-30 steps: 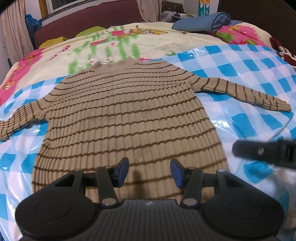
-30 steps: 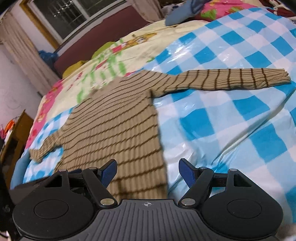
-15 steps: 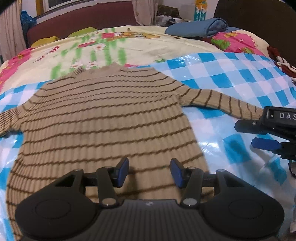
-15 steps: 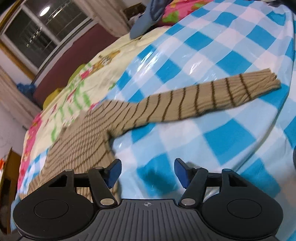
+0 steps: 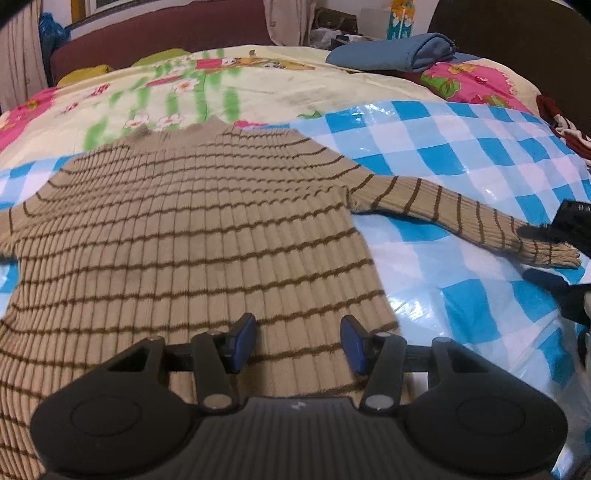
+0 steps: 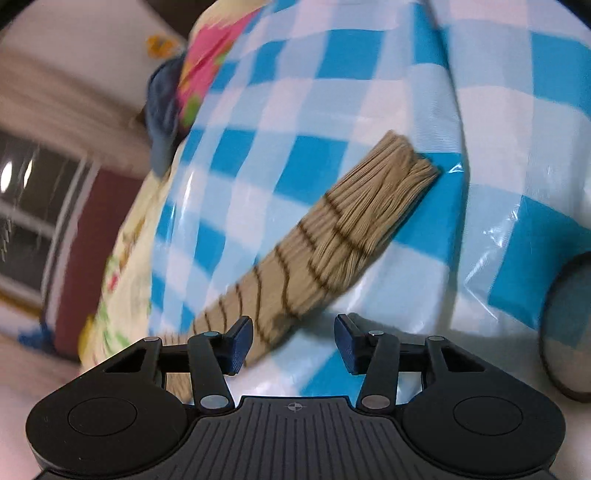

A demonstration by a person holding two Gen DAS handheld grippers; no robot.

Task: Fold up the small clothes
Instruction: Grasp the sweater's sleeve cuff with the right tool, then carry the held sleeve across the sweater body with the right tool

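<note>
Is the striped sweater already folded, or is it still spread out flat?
Spread flat, not folded. The sweater lies open on the checkered sheet, and its sleeve stretches straight out sideways.

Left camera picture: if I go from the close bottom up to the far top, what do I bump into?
Left gripper → striped sweater → flowery yellow bedsheet → dark red headboard.

Tan striped sweater (image 5: 192,236), flat, sleeve (image 6: 332,236) outstretched
</note>
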